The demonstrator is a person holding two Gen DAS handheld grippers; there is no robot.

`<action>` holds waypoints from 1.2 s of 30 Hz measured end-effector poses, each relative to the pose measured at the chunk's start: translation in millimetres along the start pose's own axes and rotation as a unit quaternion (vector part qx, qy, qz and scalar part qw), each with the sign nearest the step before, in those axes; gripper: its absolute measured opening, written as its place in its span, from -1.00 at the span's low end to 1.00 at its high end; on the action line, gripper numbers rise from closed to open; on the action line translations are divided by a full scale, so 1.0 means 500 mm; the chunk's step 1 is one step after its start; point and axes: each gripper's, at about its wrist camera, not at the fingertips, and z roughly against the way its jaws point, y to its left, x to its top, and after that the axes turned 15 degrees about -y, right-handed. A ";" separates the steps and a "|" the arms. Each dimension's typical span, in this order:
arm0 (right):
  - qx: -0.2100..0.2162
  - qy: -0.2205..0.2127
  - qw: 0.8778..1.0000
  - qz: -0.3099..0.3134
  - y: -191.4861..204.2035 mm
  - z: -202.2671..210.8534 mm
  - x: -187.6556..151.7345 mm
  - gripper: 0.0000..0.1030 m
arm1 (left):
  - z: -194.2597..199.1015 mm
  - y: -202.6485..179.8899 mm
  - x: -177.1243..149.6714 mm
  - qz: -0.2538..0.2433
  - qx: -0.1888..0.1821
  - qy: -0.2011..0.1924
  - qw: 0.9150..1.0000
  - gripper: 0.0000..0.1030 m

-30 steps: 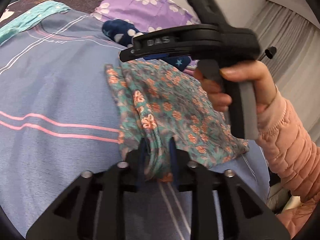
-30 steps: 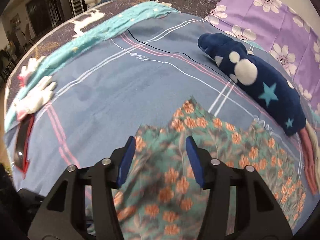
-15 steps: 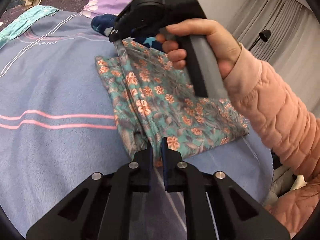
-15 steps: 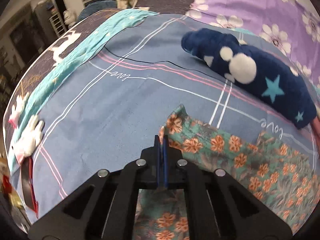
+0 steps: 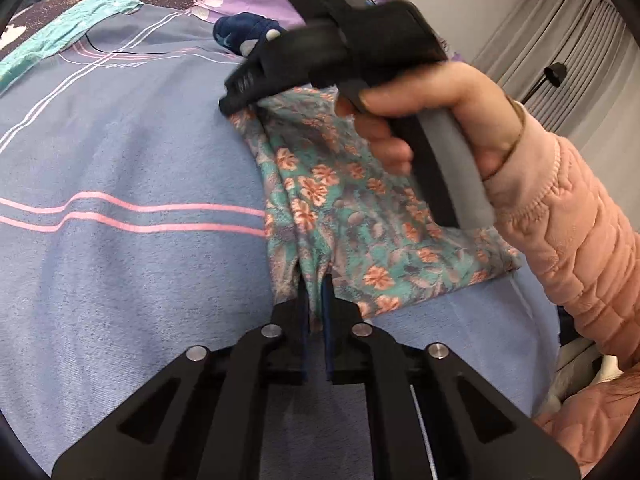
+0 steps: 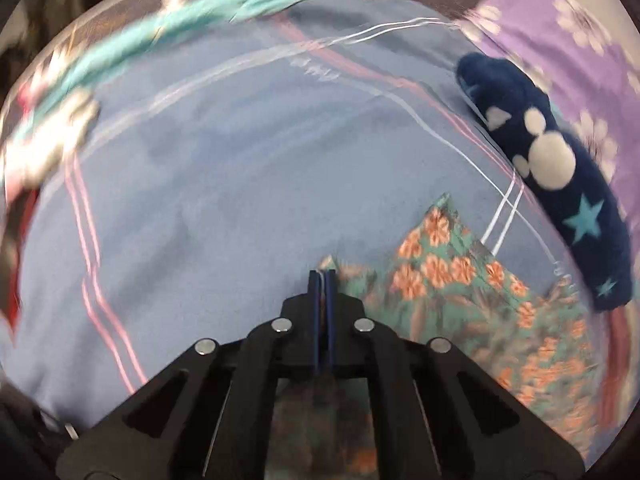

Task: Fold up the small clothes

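I see the floral garment lying on the blue striped bedsheet of the bed, toward the right side of the left wrist view. It is teal with orange flowers and it is partly bunched along its left edge.

My left hand-held gripper has its two fingers pressed together on the near edge of the garment, and a fold of the cloth stands up between them. My right hand-held gripper is also pinched together, with a thin bit of the cloth edge between its blue pads; in the left wrist view I see the same tool from outside, gripping the far corner of the garment, which is lifted a little off the sheet. The person's right hand holds its handle, and a pink quilted sleeve covers the arm.

The right wrist view is blurred at the edges. There the garment spreads to the right of the fingers. A dark blue plush toy with white spots and light blue stars lies beyond it, near a purple flowered pillow. A grey curtain hangs at the back right.
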 end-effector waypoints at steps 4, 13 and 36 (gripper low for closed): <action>0.019 -0.033 0.997 -0.060 -0.039 0.035 0.003 -0.88 | 0.013 0.005 -0.007 -0.002 0.012 0.000 1.000 -0.92; -0.020 -0.106 0.994 -0.030 -0.086 0.289 -0.157 0.05 | 0.057 0.025 -0.001 0.003 0.045 -0.024 0.999 -0.81; -0.074 -0.076 0.990 0.096 0.112 0.349 -0.372 0.37 | -0.011 0.057 0.066 0.056 0.031 -0.032 0.997 -0.01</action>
